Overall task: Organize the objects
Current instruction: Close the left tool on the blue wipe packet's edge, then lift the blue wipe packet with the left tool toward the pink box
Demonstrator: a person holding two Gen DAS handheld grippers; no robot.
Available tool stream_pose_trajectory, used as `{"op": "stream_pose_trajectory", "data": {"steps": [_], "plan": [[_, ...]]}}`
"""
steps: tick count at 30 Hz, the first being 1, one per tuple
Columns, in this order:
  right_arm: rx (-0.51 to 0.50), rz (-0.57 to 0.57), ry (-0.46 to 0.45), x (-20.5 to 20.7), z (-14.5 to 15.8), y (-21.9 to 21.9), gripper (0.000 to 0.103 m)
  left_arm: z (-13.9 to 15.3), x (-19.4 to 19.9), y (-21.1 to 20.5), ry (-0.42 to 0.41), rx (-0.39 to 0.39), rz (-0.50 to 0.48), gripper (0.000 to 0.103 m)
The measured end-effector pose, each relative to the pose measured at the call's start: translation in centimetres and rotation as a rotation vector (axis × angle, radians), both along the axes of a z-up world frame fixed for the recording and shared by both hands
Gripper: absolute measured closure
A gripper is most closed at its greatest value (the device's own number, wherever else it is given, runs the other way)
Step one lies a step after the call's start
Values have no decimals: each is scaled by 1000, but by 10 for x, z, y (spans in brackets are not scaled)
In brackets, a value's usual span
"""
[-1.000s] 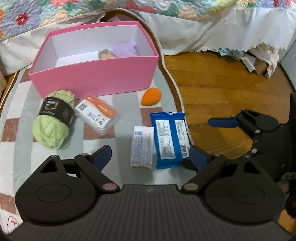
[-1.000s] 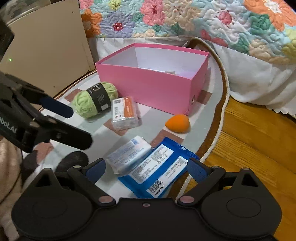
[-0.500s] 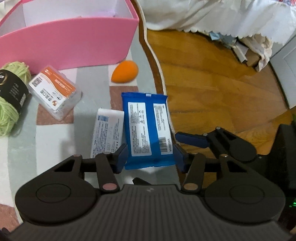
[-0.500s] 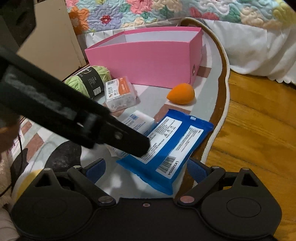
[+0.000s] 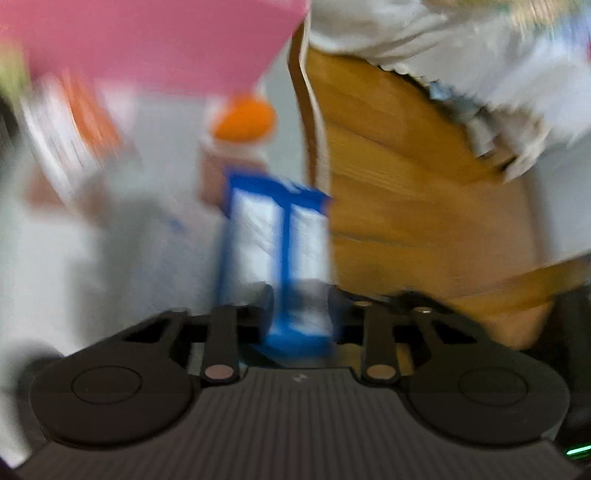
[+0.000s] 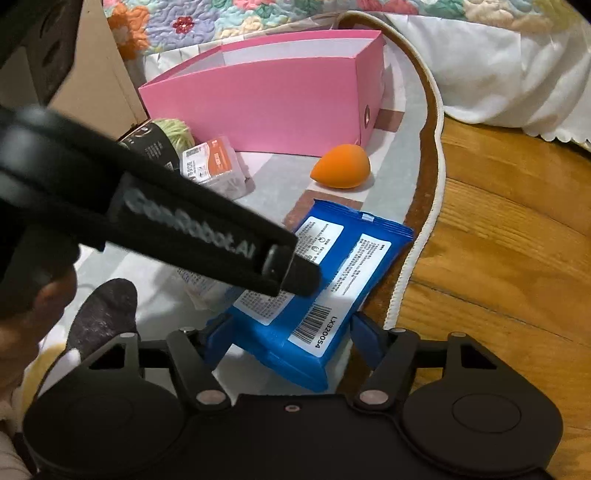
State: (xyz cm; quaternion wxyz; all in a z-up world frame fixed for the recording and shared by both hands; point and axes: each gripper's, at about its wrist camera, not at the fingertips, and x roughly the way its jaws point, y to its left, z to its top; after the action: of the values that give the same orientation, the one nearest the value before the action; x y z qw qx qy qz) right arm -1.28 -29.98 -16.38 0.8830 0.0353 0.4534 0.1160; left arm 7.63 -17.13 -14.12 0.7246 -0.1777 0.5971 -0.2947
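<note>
Home bedroom, floor level. Bed with a floral quilt [image 6: 295, 14] and white scalloped bed skirt [image 6: 498, 74] ahead of the right claw [image 6: 288, 332]. Wood plank floor [image 6: 498, 240] to its right, patterned rug [image 6: 399, 155] under it. Beige cabinet, probably a nightstand [image 6: 99, 74], ahead-left, only partly visible.

Left claw [image 5: 301, 310] clamped on blue packet [image 5: 275, 236]

floor: warm brown wooden boards [image 6: 509, 236] | rug: pale grey with reddish-brown squares and a white corded edge [image 6: 413, 254] lying over the boards | bed: floral quilt [image 6: 229, 18] above a white scalloped skirt [image 6: 495, 74] | beige cabinet panel [image 6: 110, 74] at left | light: soft, indoor
</note>
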Motion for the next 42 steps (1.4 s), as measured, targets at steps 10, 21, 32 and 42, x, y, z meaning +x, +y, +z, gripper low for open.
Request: {"op": "stream_pose_trajectory", "data": {"steps": [10,21,32,42], "plan": [[-3,-30,9,9,-6,5,12,10,-11,-10,-183,219,51,79],[-10,-32,15,13,-5,6,9,-4,-5,-12,-169,249,19,56],[-137,-74,33,11,-13,7,8,-15,-13,-4,-70,144,59,73],[-157,-103,7,3,-4,6,34,-13,-19,-14,-148,128,73,72]]}}
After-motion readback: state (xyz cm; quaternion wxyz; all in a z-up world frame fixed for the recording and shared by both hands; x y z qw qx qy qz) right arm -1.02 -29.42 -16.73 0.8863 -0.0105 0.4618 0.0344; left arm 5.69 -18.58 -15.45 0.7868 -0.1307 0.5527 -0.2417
